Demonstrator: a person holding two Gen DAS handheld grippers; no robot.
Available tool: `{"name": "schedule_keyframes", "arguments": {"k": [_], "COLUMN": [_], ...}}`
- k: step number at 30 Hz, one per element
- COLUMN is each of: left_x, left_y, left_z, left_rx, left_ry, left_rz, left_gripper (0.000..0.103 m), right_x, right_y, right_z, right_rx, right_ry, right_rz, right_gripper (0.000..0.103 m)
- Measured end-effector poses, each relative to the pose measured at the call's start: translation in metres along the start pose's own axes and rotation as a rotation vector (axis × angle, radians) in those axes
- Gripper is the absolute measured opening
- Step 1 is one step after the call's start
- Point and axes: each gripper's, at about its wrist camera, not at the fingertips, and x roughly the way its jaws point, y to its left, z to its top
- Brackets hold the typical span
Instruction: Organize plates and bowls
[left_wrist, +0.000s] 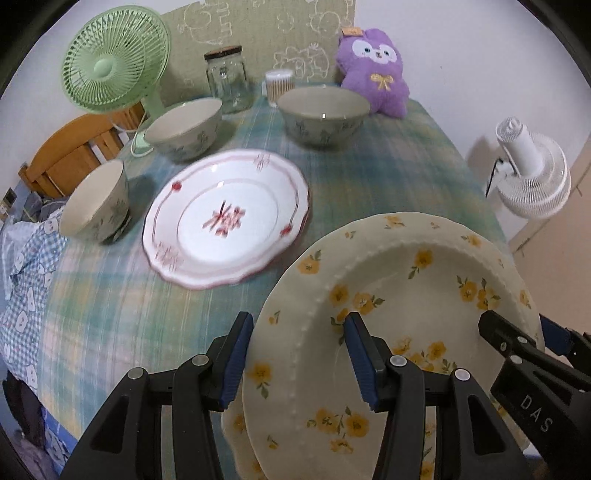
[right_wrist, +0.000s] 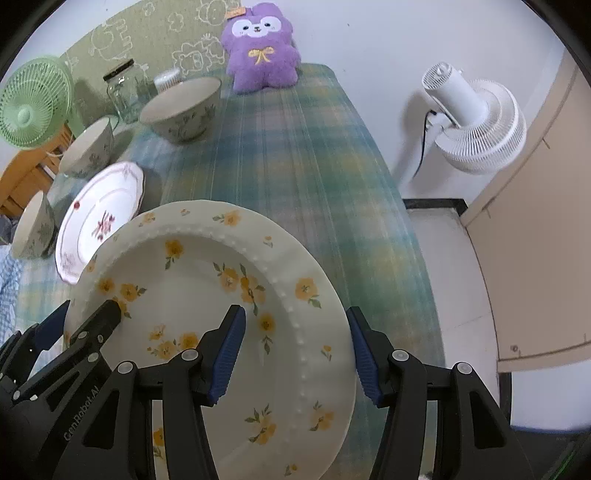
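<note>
The yellow-flowered plate (left_wrist: 406, 295) hangs above the near edge of the surface (left_wrist: 369, 166), tilted, carried between both tools. A second scalloped rim with the same flowers shows just beneath it in the left wrist view, so it may be two plates stacked; I cannot tell for sure. The left tool (left_wrist: 299, 354) straddles the plate's left rim, one blue pad under the edge and one on the inner face, partly open and seemingly pinching the rim. The right tool (right_wrist: 295, 350) does the same on the opposite rim, a little wider.

The likely trouble is slip: glazed ceramic held only at two thin edges, on a slant, could slide out if either hand shifts apart or twists. If there is a lower plate, it could drop free first.

Ahead to the left lies the red-patterned plate (left_wrist: 225, 218), with three bowls (left_wrist: 184, 129) (left_wrist: 96, 199) (left_wrist: 323, 114) around it. Setting down hard there risks chipping, and a wide swing could knock the nearest bowl. The glass jar (left_wrist: 227, 81) and green fan (left_wrist: 114, 66) stand well back.
</note>
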Motion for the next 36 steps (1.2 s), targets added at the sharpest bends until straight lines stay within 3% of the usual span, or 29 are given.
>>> {"name": "schedule_keyframes", "arguments": {"k": [14,25,36], "left_x": [0.007,0.011,0.015], "left_y": [0.005,-0.002,-0.010], "left_z": [-0.038,-0.035,-0.032], "left_rx": [0.052,0.080,0.079], "left_ry": [0.017,-0.002,0.020], "left_rz": [0.000,0.041,0.073], "left_gripper": [0.052,0.053,0.064], "right_x": [0.009,0.018,0.021], "right_y": [0.004,0.001,-0.002], "right_z": [-0.038,-0.037,-0.035], "right_rx": [0.025,0.030,0.045], "right_ry": [0.029,0.045,0.045], "right_rz": [-0.029,-0.027,-0.010], "right_gripper": [0.059,0.059,0.059]}}
